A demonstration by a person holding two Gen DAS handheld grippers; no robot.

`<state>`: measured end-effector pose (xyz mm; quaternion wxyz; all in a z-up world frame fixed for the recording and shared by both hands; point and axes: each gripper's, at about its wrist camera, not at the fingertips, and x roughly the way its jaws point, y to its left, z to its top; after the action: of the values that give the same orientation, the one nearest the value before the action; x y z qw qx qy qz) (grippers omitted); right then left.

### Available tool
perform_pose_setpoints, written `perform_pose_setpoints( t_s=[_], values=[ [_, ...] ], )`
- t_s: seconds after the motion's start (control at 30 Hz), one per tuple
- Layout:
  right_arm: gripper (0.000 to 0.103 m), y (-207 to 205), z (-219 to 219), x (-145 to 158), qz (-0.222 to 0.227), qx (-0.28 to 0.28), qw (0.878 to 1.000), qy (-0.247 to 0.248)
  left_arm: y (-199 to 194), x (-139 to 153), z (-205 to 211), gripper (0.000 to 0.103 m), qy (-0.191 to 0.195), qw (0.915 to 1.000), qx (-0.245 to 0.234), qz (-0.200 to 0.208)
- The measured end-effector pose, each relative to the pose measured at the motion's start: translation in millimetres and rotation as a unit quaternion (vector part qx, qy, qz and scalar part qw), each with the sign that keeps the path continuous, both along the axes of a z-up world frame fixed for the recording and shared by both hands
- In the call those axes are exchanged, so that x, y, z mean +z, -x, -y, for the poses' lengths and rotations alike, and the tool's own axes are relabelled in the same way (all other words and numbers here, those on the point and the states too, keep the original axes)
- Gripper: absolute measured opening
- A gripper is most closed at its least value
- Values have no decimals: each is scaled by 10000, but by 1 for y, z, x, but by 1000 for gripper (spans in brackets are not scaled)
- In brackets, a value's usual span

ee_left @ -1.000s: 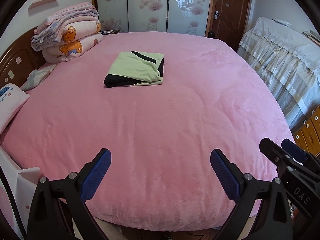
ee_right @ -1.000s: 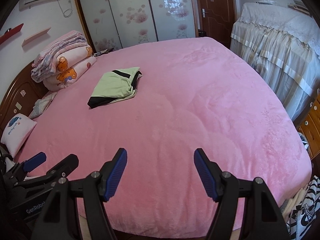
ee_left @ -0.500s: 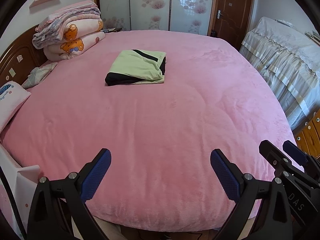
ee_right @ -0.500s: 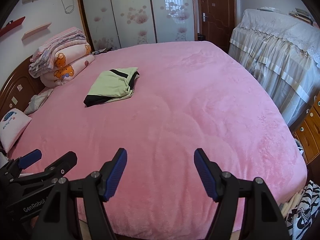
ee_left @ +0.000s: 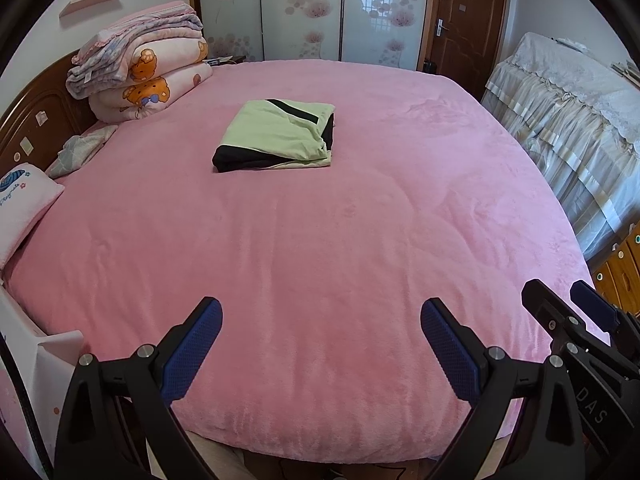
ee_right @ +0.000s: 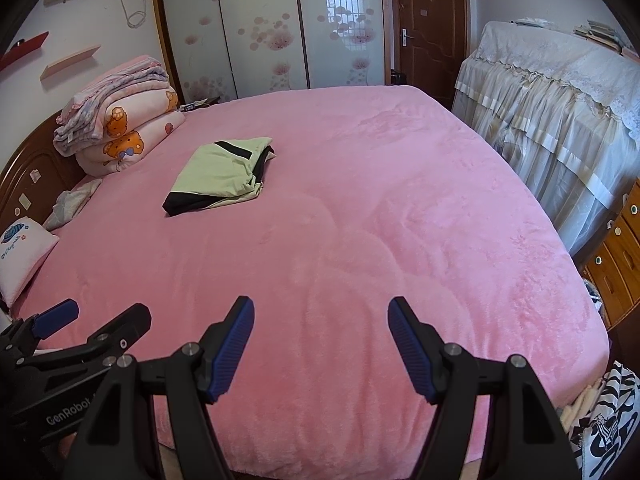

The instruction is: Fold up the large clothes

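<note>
Since the earlier frames the view from both wrists has shifted only slightly — the folded garment is sitting a touch lower in the left wrist picture, and nothing on the bed has changed place. The folded light-green garment with black trim is lying flat on the far half of the wide pink plush bedspread, toward the headboard side, well apart from both tools.

The left gripper is hanging over the near edge of the bed with its black arms and blue ribbed pads spread wide, nothing between them. The right gripper is hovering just beside it, likewise spread and empty — its blue pads are standing clear of the cover.

A stack of rolled pink quilts with orange bear prints is resting against the dark wooden headboard, a grey patterned blanket folded on top. A small white-and-pink pillow with a blue emblem is lying at the left edge of the bed. To the right, a piece of furniture draped in a pale lace-edged cover is standing near the bed, and a wooden chest of drawers is showing beside it with its drawers closed, so their contents cannot be told.
</note>
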<state>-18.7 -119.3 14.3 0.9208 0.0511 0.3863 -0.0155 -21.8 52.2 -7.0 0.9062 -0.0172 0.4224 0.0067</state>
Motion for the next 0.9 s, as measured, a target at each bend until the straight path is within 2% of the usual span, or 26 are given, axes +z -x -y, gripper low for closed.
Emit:
perform_pose_setpoints(
  t_s=[0.9],
  values=[
    [70,-2,0,-5,-4,-78,10000,-2,-3,-2,0,97,-91,10000,-23,-4]
  ],
)
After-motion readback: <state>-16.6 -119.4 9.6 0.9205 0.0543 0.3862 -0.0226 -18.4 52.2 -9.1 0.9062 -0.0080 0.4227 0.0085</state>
